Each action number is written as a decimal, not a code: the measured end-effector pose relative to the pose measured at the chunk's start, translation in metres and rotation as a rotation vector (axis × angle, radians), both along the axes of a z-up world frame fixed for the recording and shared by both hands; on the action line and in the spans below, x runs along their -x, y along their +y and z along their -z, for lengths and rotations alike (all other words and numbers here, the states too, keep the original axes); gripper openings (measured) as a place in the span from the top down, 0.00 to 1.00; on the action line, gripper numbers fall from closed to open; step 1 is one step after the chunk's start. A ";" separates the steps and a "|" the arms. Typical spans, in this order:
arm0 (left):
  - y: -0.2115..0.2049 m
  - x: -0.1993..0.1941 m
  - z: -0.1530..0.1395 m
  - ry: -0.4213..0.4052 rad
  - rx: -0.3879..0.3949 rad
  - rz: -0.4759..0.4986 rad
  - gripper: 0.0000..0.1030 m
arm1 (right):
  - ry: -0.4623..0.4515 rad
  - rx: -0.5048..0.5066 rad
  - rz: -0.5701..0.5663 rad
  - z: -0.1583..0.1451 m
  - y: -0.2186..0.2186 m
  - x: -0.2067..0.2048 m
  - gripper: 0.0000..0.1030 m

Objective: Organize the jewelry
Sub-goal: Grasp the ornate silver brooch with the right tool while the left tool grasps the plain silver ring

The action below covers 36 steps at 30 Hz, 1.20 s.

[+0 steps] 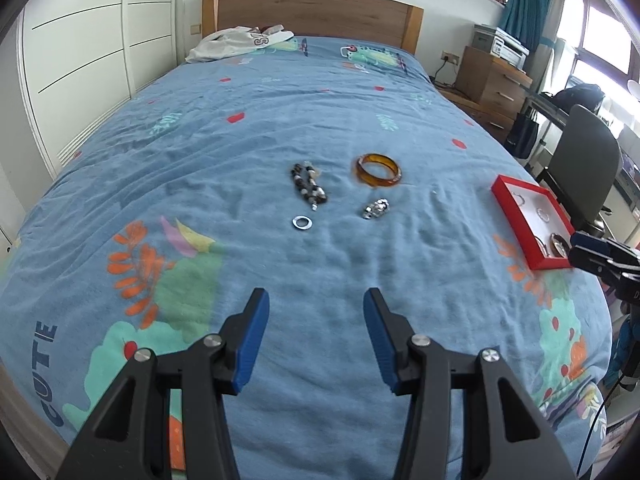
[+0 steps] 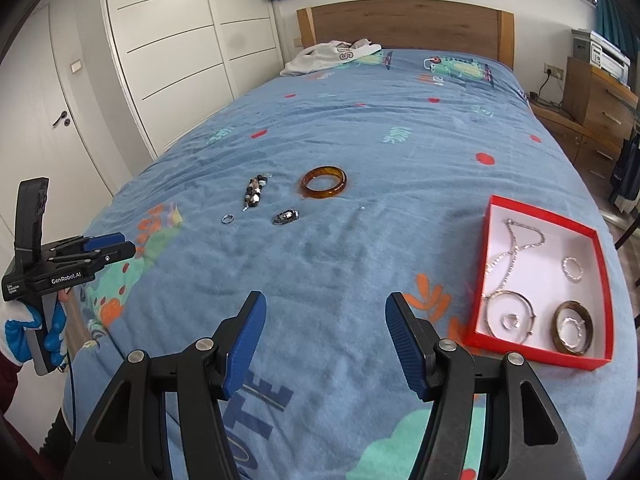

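Note:
On the blue bedspread lie an amber bangle (image 1: 378,170) (image 2: 324,182), a dark beaded bracelet (image 1: 308,185) (image 2: 255,193), a small silver ring (image 1: 303,222) (image 2: 227,219) and a silver trinket (image 1: 376,208) (image 2: 286,216). A red tray (image 1: 516,222) (image 2: 480,280) at the right holds a chain, bangles and rings. My left gripper (image 1: 316,306) (image 2: 108,246) is open and empty, short of the loose pieces. My right gripper (image 2: 326,312) (image 1: 588,250) is open and empty, left of the tray.
A white garment (image 1: 236,42) (image 2: 332,56) lies by the wooden headboard (image 1: 312,10). White wardrobe doors (image 2: 180,48) stand left of the bed. A wooden drawer unit (image 1: 492,80) and a dark chair (image 1: 580,160) stand to the right.

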<state>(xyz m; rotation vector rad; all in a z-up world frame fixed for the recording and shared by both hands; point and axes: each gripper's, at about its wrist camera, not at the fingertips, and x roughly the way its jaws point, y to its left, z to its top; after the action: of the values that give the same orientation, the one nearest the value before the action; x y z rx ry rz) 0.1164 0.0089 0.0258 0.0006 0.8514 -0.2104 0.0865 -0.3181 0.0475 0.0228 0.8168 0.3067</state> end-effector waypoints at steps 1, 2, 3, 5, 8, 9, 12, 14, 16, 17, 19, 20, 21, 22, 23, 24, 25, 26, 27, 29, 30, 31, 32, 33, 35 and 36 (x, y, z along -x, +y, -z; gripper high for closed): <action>0.002 -0.003 0.000 -0.002 -0.007 -0.005 0.54 | 0.002 -0.003 -0.003 0.002 0.001 -0.003 0.41; 0.004 -0.006 0.001 -0.002 -0.011 -0.008 0.54 | 0.003 -0.005 -0.005 0.003 0.003 -0.006 0.41; 0.006 -0.010 0.002 0.001 -0.011 -0.008 0.54 | 0.006 -0.008 -0.007 0.005 0.004 -0.010 0.41; 0.008 -0.020 0.006 0.009 -0.009 -0.009 0.54 | 0.010 -0.014 -0.009 0.009 0.006 -0.017 0.41; 0.008 -0.036 0.014 0.025 -0.005 -0.002 0.54 | 0.021 -0.023 -0.015 0.015 0.011 -0.030 0.43; 0.008 -0.044 0.018 0.033 0.003 0.003 0.54 | 0.028 -0.024 -0.019 0.018 0.013 -0.036 0.44; 0.005 -0.060 0.027 0.043 0.005 0.015 0.54 | 0.048 -0.026 -0.041 0.027 0.023 -0.054 0.45; 0.004 -0.075 0.035 0.052 0.002 0.024 0.54 | 0.059 -0.024 -0.055 0.032 0.029 -0.065 0.45; 0.002 -0.087 0.041 0.056 -0.004 0.029 0.54 | 0.073 -0.022 -0.075 0.039 0.037 -0.079 0.46; 0.002 -0.094 0.045 0.059 -0.003 0.035 0.54 | 0.079 -0.024 -0.081 0.041 0.040 -0.085 0.46; 0.000 -0.105 0.050 0.067 0.006 0.049 0.54 | 0.090 -0.028 -0.097 0.047 0.047 -0.099 0.46; -0.001 -0.111 0.054 0.072 0.010 0.057 0.54 | 0.095 -0.028 -0.104 0.050 0.050 -0.105 0.46; -0.002 -0.117 0.058 0.078 0.012 0.066 0.54 | 0.100 -0.029 -0.111 0.054 0.054 -0.112 0.46; -0.003 -0.121 0.061 0.083 0.013 0.074 0.54 | 0.105 -0.031 -0.116 0.057 0.057 -0.118 0.46; -0.005 -0.126 0.064 0.088 0.014 0.080 0.54 | 0.110 -0.034 -0.122 0.061 0.061 -0.124 0.47; -0.007 -0.130 0.067 0.092 0.012 0.086 0.54 | 0.115 -0.037 -0.128 0.064 0.066 -0.131 0.47; -0.009 -0.135 0.071 0.095 0.006 0.092 0.54 | 0.119 -0.037 -0.133 0.067 0.070 -0.137 0.48; -0.011 -0.139 0.074 0.097 -0.001 0.097 0.54 | 0.124 -0.039 -0.137 0.070 0.074 -0.142 0.48; -0.014 -0.144 0.078 0.100 -0.009 0.101 0.54 | 0.128 -0.043 -0.140 0.073 0.076 -0.147 0.49; -0.017 -0.149 0.082 0.102 -0.017 0.105 0.54 | 0.138 -0.054 -0.143 0.080 0.083 -0.158 0.49; -0.019 -0.153 0.085 0.104 -0.022 0.108 0.54 | 0.142 -0.059 -0.143 0.082 0.086 -0.162 0.50; -0.020 -0.156 0.088 0.106 -0.026 0.111 0.54 | 0.149 -0.067 -0.141 0.086 0.088 -0.168 0.50; -0.022 -0.158 0.090 0.108 -0.030 0.114 0.54 | 0.158 -0.080 -0.138 0.089 0.090 -0.173 0.50; -0.023 -0.160 0.092 0.111 -0.035 0.118 0.54 | 0.166 -0.090 -0.134 0.093 0.092 -0.177 0.50; -0.026 -0.163 0.098 0.117 -0.045 0.122 0.54 | 0.183 -0.108 -0.126 0.099 0.094 -0.185 0.50; -0.027 -0.165 0.100 0.119 -0.049 0.122 0.54 | 0.191 -0.113 -0.122 0.103 0.096 -0.189 0.50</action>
<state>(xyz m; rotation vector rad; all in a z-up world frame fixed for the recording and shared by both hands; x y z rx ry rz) 0.2809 -0.0179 -0.0744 0.0866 0.9760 -0.3059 0.2759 -0.2218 -0.0553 0.1101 0.9919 0.4715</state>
